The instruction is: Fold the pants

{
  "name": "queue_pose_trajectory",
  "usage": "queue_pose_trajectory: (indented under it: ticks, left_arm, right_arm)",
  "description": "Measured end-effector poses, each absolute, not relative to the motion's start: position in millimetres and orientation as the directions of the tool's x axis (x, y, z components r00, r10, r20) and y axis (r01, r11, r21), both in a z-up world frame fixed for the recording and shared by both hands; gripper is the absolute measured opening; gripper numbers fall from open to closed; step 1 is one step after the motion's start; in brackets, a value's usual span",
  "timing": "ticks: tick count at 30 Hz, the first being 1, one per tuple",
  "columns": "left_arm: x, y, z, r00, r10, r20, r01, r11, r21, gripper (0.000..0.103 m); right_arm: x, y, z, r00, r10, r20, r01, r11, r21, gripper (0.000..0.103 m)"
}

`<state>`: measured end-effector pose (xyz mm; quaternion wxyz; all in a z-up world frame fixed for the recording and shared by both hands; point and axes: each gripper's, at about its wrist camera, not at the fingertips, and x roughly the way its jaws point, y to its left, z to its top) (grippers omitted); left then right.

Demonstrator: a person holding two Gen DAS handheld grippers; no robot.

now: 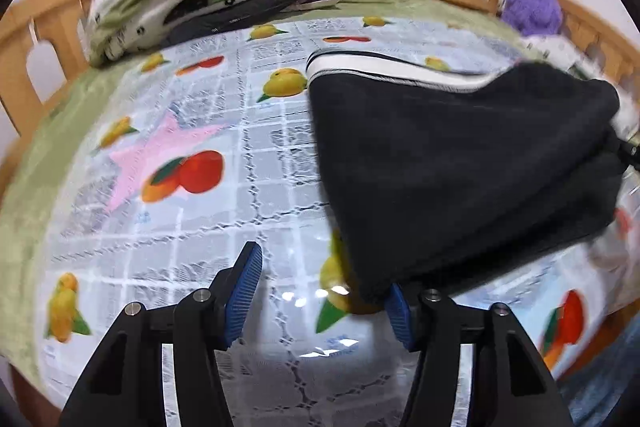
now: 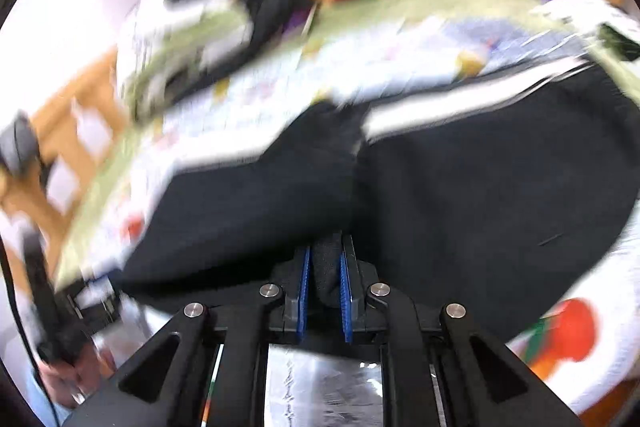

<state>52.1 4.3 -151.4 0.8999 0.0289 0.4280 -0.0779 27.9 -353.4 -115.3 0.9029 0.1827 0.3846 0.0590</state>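
The bed (image 1: 60,131) carries a fruit-print cover (image 1: 240,187), and the black pants (image 1: 460,167) lie folded on its right side (soft, thick, floppy, probably not slippery). The right tool (image 2: 324,291) pinches a bunched fold; the left tool (image 1: 320,291) is spread, one finger beside the hem. Grab thick edges.

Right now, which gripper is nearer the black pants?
Right. The right gripper is shut on a bunch of the black pants; the left gripper is open beside their edge, not gripping.
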Motion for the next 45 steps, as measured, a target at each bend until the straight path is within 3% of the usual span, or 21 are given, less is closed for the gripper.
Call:
queue_pose_trajectory:
  ticks: [5,7,10,13,15,18,21,23,25,29,32,35,40,43,45]
  left_arm:
    - [50,-10,-161,0.61,-0.062,-0.79,0.19,0.979,0.071,0.057]
    - [49,-13,-159,0.61,-0.052,-0.79,0.192,0.978,0.084,0.057]
    - [49,-14,-155,0.616,-0.058,-0.785,0.191,0.978,0.078,0.058]
    - [50,-18,-158,0.591,-0.051,-0.805,0.216,0.972,0.097,0.058]
    - [42,-18,-152,0.572,-0.087,-0.816,0.282,0.954,0.097,0.058]
    - [23,-7,-133,0.561,-0.197,-0.804,0.365,0.931,0.027,0.063]
    - [19,10,-118,0.571,-0.291,-0.768,0.339,0.935,-0.103,0.068]
    - [32,19,-115,0.552,-0.351,-0.756,0.294,0.931,-0.218,0.068]
    - [45,22,-117,0.544,-0.337,-0.769,0.231,0.941,-0.249,0.068]
    - [63,22,-135,0.533,-0.331,-0.779,0.143,0.942,-0.303,0.068]
    - [70,3,-170,0.42,-0.247,-0.873,0.14,0.968,-0.207,0.068]
    - [62,-10,-168,0.469,-0.179,-0.865,0.181,0.978,-0.104,0.068]
    - [59,-4,-131,0.522,-0.153,-0.839,0.18,0.981,-0.066,0.068]
    - [63,5,-94,0.571,-0.144,-0.808,0.166,0.984,-0.058,0.068]
    - [72,14,-62,0.606,-0.139,-0.783,0.155,0.986,-0.055,0.068]
  right_arm:
    - [45,-357,-178,0.482,0.23,-0.845,0.139,0.933,0.333,0.013]
    - [45,-348,-172,0.503,0.198,-0.841,0.101,0.953,0.285,0.014]
    - [40,-350,-159,0.542,0.199,-0.817,0.095,0.951,0.295,0.033]
    - [47,-356,-168,0.498,0.238,-0.834,0.114,0.935,0.336,0.032]
    - [48,-361,-159,0.497,0.239,-0.834,0.1,0.939,0.329,0.024]
    - [31,-373,-131,0.588,0.224,-0.777,0.096,0.934,0.343,0.025]
    - [27,-382,-116,0.646,0.227,-0.729,0.094,0.924,0.371,0.035]
    - [36,-380,-119,0.65,0.257,-0.715,0.096,0.906,0.413,0.036]
    - [45,-375,-127,0.641,0.288,-0.711,0.093,0.891,0.444,0.036]
    - [75,-346,-167,0.498,0.241,-0.833,0.107,0.936,0.335,0.035]
    - [69,-330,-171,0.489,0.171,-0.856,0.081,0.967,0.24,0.035]
    - [62,-332,-168,0.476,0.198,-0.857,0.052,0.966,0.252,0.039]
    - [53,-351,-144,0.492,0.22,-0.842,0.096,0.948,0.304,0.041]
    - [50,-360,-104,0.559,0.127,-0.82,0.106,0.969,0.222,0.041]
    - [51,-374,-70,0.612,0.095,-0.785,0.11,0.973,0.203,0.048]
